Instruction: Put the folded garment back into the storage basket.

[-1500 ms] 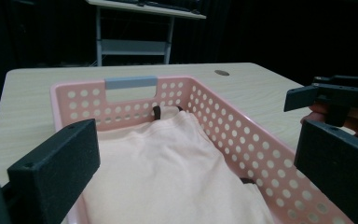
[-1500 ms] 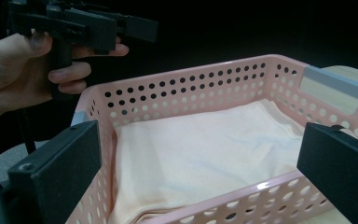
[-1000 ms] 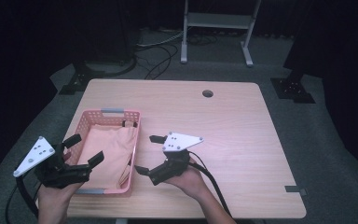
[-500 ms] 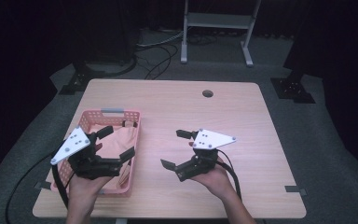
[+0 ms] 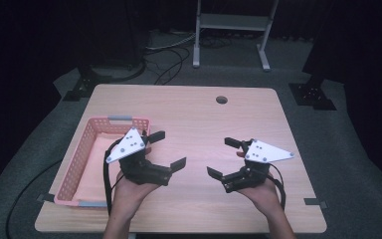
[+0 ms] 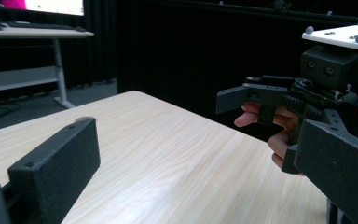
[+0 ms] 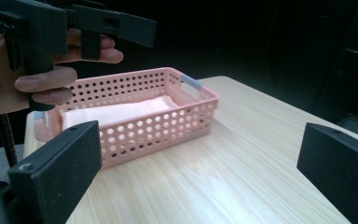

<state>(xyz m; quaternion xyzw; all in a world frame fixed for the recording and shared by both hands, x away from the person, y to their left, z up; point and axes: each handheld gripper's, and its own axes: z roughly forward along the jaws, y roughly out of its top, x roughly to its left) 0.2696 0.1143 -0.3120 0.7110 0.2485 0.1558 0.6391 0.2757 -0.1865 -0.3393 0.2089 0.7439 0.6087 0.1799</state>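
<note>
The wooden table (image 5: 189, 114) carries a pink basket (image 5: 82, 159) at its left side; the right gripper view shows a pale pink cloth (image 7: 116, 111) folded inside it. Just right of the basket hovers the left gripper (image 5: 170, 150), jaws wide apart, facing the right gripper (image 5: 222, 158), also spread empty, farther right.

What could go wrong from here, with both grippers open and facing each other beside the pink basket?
1. The left gripper hangs close by the pink basket; a sideways swing might knock its rim.
2. The right gripper faces the left one with jaws wide; closing in carelessly could clash them.
3. The left cable loops over the basket and might snag.
</note>
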